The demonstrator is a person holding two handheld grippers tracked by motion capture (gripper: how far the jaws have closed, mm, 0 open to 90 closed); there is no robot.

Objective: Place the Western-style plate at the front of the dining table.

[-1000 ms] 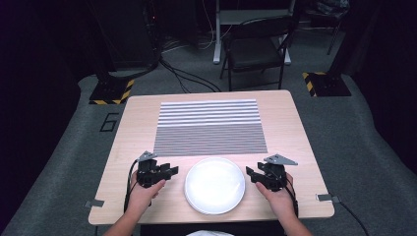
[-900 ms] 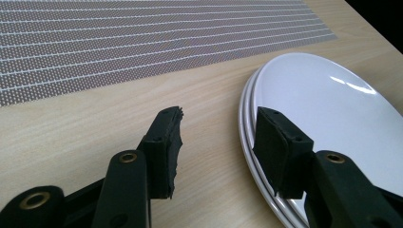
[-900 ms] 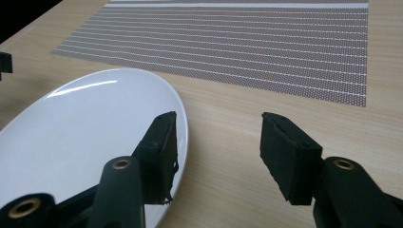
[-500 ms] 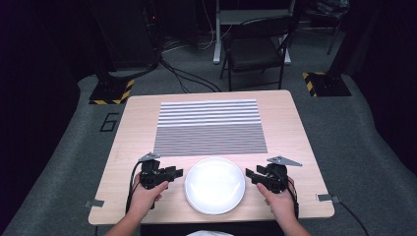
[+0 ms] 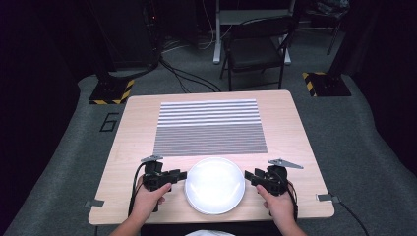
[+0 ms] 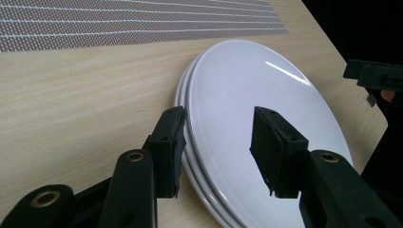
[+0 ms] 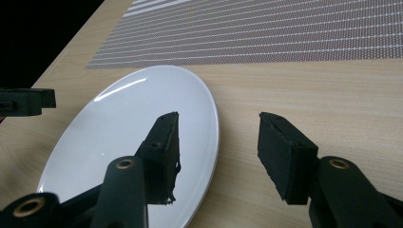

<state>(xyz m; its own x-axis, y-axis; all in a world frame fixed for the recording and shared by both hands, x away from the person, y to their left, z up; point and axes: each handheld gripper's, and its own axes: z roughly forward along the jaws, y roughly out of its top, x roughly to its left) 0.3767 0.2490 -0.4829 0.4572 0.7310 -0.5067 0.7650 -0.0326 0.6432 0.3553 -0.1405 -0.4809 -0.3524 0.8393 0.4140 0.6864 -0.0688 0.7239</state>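
The table (image 5: pixel 133 142) is pale, light-grained wood, and on it lies a mat (image 5: pixel 211 127) banded in fine grey and white stripes. The plates (image 5: pixel 215 184) are glossy white; both the left claw (image 5: pixel 183 175) and right claw (image 5: pixel 247 175) are matt black.

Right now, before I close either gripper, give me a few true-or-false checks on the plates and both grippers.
1. More than one white plate is stacked here. True: the left gripper view shows layered rims.
2. The left gripper is shut on the plate rim. False: its jaws stand open, straddling the rim.
3. The right gripper is open at the plates' other edge. True.
4. The plates sit on the striped mat. False: they rest on bare wood of the table, nearer the person than the mat.
5. Food lies on the top plate. False: its surface is bare and glossy.
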